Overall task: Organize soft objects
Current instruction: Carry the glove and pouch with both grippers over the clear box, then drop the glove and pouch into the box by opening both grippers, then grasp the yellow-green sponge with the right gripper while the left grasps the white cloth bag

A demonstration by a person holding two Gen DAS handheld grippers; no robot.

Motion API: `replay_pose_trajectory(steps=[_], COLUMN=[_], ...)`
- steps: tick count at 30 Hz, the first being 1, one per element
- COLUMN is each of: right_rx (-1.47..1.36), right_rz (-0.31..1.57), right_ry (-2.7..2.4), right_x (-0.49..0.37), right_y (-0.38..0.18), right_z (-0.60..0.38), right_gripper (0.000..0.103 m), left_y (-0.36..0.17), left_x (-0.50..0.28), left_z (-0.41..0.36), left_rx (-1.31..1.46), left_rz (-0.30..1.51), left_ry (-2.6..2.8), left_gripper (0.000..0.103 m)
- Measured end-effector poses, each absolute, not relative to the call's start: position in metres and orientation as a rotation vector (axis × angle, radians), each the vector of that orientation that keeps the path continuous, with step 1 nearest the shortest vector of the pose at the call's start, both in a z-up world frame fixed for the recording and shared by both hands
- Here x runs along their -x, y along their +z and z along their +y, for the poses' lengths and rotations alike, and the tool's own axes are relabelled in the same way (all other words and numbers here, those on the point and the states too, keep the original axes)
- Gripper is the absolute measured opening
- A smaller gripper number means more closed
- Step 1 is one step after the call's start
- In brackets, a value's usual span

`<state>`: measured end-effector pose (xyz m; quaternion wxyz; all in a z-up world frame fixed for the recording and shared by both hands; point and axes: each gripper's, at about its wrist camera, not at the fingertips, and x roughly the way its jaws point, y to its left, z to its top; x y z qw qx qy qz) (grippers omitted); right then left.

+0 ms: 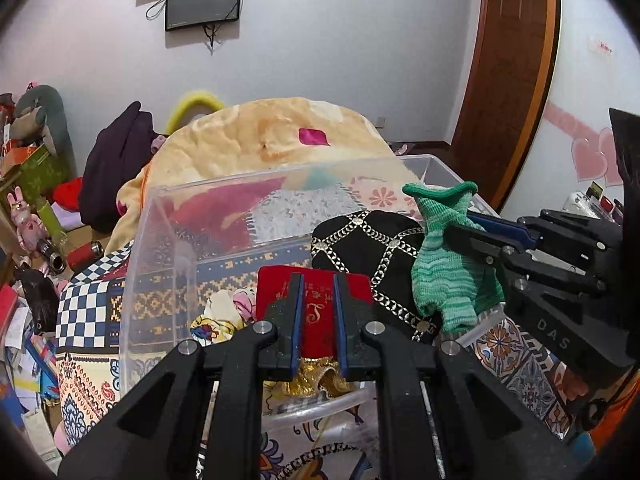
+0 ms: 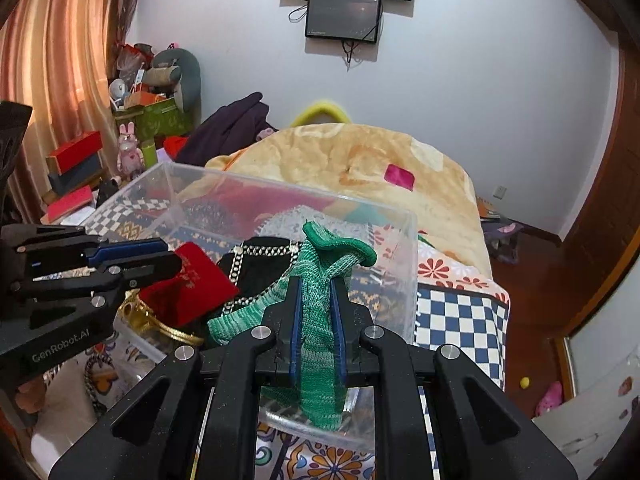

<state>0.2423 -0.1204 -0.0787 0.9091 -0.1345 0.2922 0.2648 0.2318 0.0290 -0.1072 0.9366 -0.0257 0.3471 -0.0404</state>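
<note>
My left gripper [image 1: 318, 280] is shut on a red velvet pouch [image 1: 316, 312] with gold writing and gold trim, held over the near edge of a clear plastic bin [image 1: 160, 248]. My right gripper [image 2: 316, 284] is shut on a green knitted sock [image 2: 318, 344], also over the bin's near rim [image 2: 408, 280]. In the left wrist view the sock [image 1: 444, 264] hangs from the right gripper [image 1: 460, 228] at the right. A black pouch with silver chain pattern [image 1: 368, 248] sits in the bin between them. In the right wrist view the left gripper [image 2: 172, 254] holds the red pouch [image 2: 188, 292] at the left.
The bin stands on a bed with a patterned quilt [image 1: 84, 312]. A rolled tan blanket [image 1: 272, 140] lies behind the bin. Cluttered boxes and toys [image 2: 136, 128] stand at the far left. A wooden door [image 1: 508, 80] is at the right.
</note>
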Motion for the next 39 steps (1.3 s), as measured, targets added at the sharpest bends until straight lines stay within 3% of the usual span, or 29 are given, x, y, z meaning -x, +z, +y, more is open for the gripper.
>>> replay_pose_trajectory(steps=[3,6,11,17,19,22,25,28,39], right_rx=[0.279,0.271,0.262,0.248,0.240,0.229,0.219,0.224,0.187], right_rz=[0.624,0.626,0.581,0.506,0.490,0.468,0.463,0.468,0.592], right_ry=[0.558,0.575,0.606,0.623,0.631,0.641,0.651,0.650,0.667], right_x=[-0.241,-0.238,-0.220,-0.197,-0.190,-0.180,-0.171,-0.163,-0.147], right_y=[-0.079,-0.078,-0.068,-0.051,-0.047,-0.042,-0.044,-0.051,-0.098], right_z=[-0.122,-0.126,-0.133,-0.139,-0.141,-0.143,-0.145,-0.145,-0.149], right_gripper=[0.021,0.039,0.057,0.071,0.072,0.072,0.073,0.073,0.073], left_y=[-0.104,-0.098,-0.087,-0.072,-0.066,-0.060,-0.059,-0.062,-0.113], left_x=[-0.228,-0.221,-0.202,-0.177,-0.165,-0.152,-0.138,-0.128,-0.106], left_z=[0.032,0.033,0.036,0.038,0.040,0.042,0.042,0.043,0.045], left_rx=[0.059,0.065,0.070,0.071,0.072,0.076,0.072,0.073,0.047], left_rz=[0.701,0.690,0.646,0.593,0.571,0.549,0.536,0.545,0.642], left_ry=[-0.080,-0.078,-0.062,-0.059,-0.057,-0.057,-0.053,-0.048,-0.012], left_gripper=[0.013,0.015,0.038,0.056,0.060,0.076,0.081,0.093,0.099])
